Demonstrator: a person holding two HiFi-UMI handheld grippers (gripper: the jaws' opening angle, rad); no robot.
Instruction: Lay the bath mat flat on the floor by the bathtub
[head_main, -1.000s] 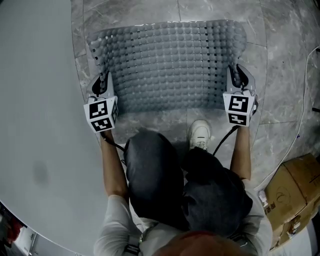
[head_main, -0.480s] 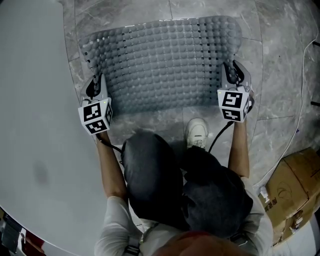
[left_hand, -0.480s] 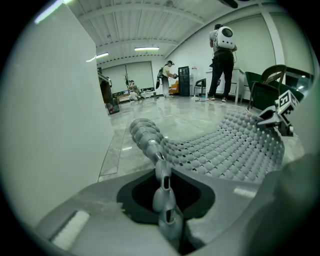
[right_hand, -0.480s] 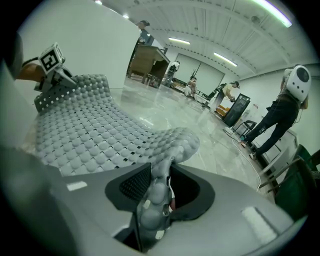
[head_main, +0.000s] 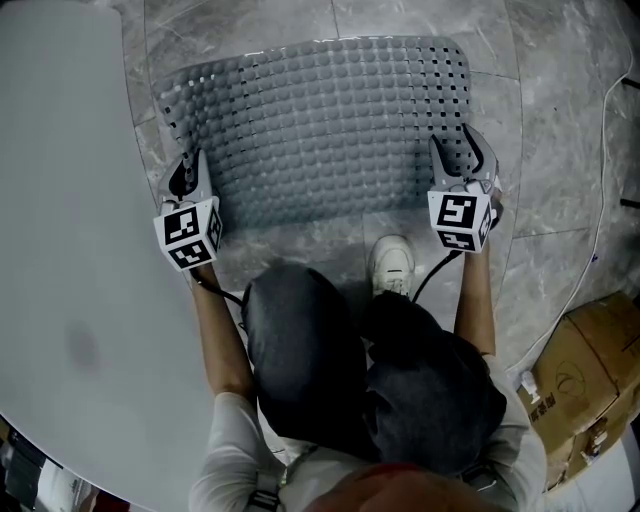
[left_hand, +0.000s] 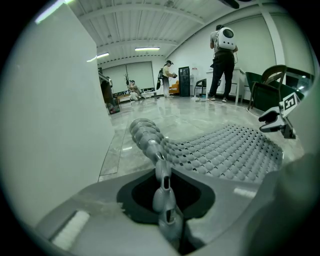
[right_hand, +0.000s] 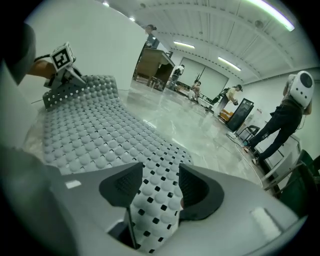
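- On the left side, what is that big pale thing?
- That is the bathtub (head_main: 60, 250). Its smooth round wall fills that whole side in the head view.
- And what is under everything?
- A grey stone floor (head_main: 570, 110) with shiny tiles.
- Where is the bath mat (head_main: 320, 130)?
- It lies on the floor, just beside the bathtub. It is grey and bumpy, with rows of little holes. Most of it lies flat.
- Who is there?
- A person in dark trousers (head_main: 300, 340) is crouched right at the mat's near edge.
- Is there anything else big?
- A brown cardboard box (head_main: 590, 390) sits on the floor at the right, well apart from the mat.
- What is the left gripper (head_main: 186, 172) doing?
- Its jaws are squeezed tight on the mat's near corner by the tub. That corner is bent up off the floor.
- And the right gripper (head_main: 462, 152)?
- It sits at the mat's near right corner. Its jaws have just been opening and now stand wide apart. The mat's edge lies between them, but the pads do not squeeze it.
- What is the smallest thing?
- A white shoe (head_main: 395, 265), just beside the mat's near edge, between the two grippers.
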